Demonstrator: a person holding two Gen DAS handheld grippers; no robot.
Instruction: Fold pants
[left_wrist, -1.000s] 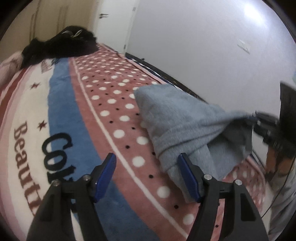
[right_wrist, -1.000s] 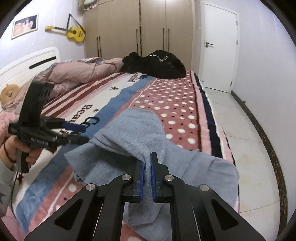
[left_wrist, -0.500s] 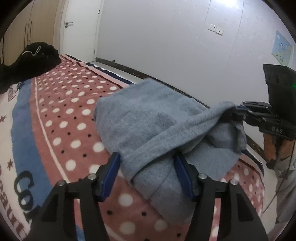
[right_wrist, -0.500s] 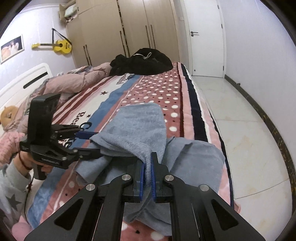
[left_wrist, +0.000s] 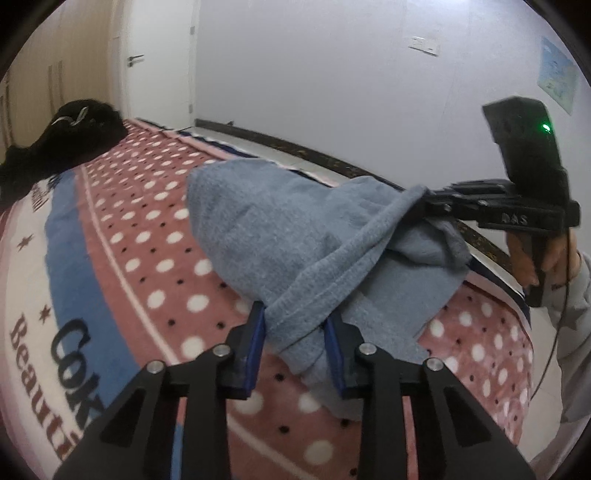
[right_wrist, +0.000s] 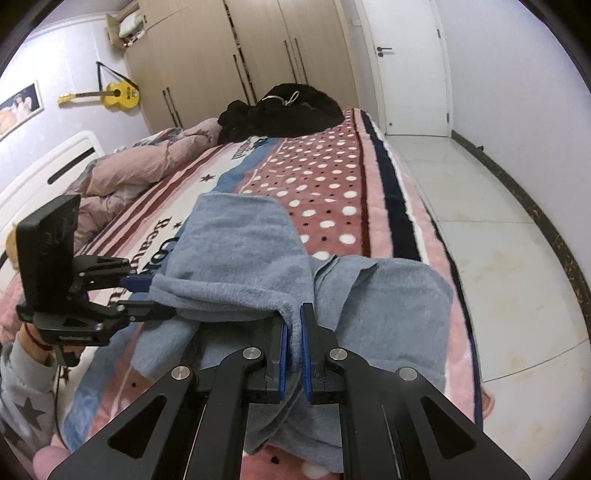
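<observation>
Gripping: both grippers now have hold of the grey-blue pants (left_wrist: 280, 236), which lie on the spotted blanket (left_wrist: 155, 258) of the bed, near its right edge by the floor.
Left gripper: the left gripper (left_wrist: 295, 343) has just been closing; half a second ago its blue fingers (left_wrist: 255, 350) stood wide on either side of the cloth, and now they pinch a bunched fold of the waist end between them.
Right gripper: the right gripper (right_wrist: 293, 350) has its fingers together on a thin ridge of the same edge, as in the earlier frames.
What changed: the second pinch is made, so the near edge hangs as a raised band between the two grippers.
Meaning for the task: in my judgement the grasp step is done and the fold can begin, by carrying this edge over the part still lying flat.
Long axis: seen from the right wrist, the pants run lengthwise away from the grippers, towards the far black pile of clothes (right_wrist: 284, 110).
Near end: lifted and crumpled; a loose flap spreads to the right over the blanket's dark stripe.
Far end: flat on the blanket, its edge square across.
Risk: the left pinch holds a thick bunch, which may slip.
</observation>
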